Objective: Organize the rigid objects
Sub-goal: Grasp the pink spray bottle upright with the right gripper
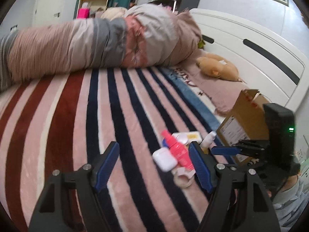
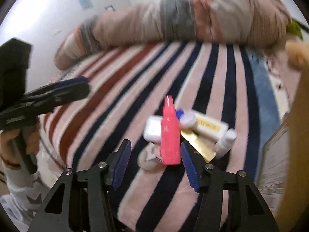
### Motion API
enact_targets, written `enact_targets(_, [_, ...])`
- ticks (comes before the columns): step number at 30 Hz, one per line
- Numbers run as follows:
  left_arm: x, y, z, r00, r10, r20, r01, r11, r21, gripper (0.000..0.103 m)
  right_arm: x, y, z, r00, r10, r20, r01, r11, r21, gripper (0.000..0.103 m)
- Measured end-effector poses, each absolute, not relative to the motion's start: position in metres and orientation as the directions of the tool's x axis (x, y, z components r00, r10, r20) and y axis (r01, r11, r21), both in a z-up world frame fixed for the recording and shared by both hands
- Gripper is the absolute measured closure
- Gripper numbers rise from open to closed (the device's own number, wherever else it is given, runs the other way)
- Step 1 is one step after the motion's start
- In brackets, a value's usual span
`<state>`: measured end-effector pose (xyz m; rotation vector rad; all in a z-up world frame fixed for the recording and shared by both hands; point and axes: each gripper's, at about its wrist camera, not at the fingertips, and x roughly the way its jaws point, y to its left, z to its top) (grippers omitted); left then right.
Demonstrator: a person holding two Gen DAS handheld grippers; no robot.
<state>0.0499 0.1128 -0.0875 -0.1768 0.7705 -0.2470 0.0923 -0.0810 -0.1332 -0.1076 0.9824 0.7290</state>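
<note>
A pile of small items lies on the striped blanket (image 1: 119, 119): a pink spray bottle (image 2: 170, 135), a white earbud case (image 1: 164, 159), a white box with a yellow label (image 2: 209, 125), a gold packet (image 2: 200, 145), a small white bottle (image 2: 226, 141), a blue-capped bottle (image 2: 185, 117) and a tape roll (image 1: 182, 179). My left gripper (image 1: 154, 150) is open and empty, left of the pile. My right gripper (image 2: 155, 147) is open, with the pink bottle's base just beyond its right finger. The pink bottle also shows in the left wrist view (image 1: 176, 148).
A cardboard box (image 1: 245, 119) stands right of the pile at the bed's edge. A rolled quilt (image 1: 96, 44) lies across the far side. A plush toy (image 1: 218, 67) sits by the white headboard (image 1: 251, 44). The right gripper shows in the left wrist view (image 1: 227, 150).
</note>
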Motion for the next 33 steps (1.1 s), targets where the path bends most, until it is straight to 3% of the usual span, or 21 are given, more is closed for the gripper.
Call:
enact_targets(7, [0.055, 0.111, -0.118, 0.651, -0.335, -0.681, 0.159, 0.938, -0.309, 0.032, 0.128, -0.075, -0.184, 0.275, 0.467, -0.840, -0.522, 0.806, 0.278, 0.070])
enact_targets(16, [0.063, 0.111, -0.126, 0.631, -0.360, -0.687, 0.165, 0.928, -0.335, 0.032, 0.134, -0.068, -0.188, 0.273, 0.470, -0.840, -0.540, 0.797, 0.271, 0.076])
enact_targets(24, [0.067, 0.093, -0.118, 0.599, -0.481, -0.640, 0.238, 0.870, -0.432, 0.032, 0.101, -0.074, -0.149, 0.331, 0.541, -0.773, -0.623, 0.740, 0.251, 0.077])
enact_targets(30, [0.065, 0.075, -0.088, 0.602, -0.574, -0.555, 0.322, 0.811, -0.489, 0.032, 0.071, -0.070, -0.112, 0.327, 0.638, -0.697, -0.716, 0.649, 0.258, 0.077])
enact_targets(32, [0.064, 0.068, -0.076, 0.600, -0.603, -0.525, 0.351, 0.789, -0.504, 0.041, 0.061, -0.076, -0.098, 0.339, 0.660, -0.670, -0.736, 0.630, 0.248, 0.077])
enact_targets(33, [0.062, 0.064, -0.068, 0.605, -0.612, -0.509, 0.366, 0.781, -0.505, 0.057, 0.057, -0.075, -0.093, 0.346, 0.667, -0.660, -0.743, 0.624, 0.242, 0.077])
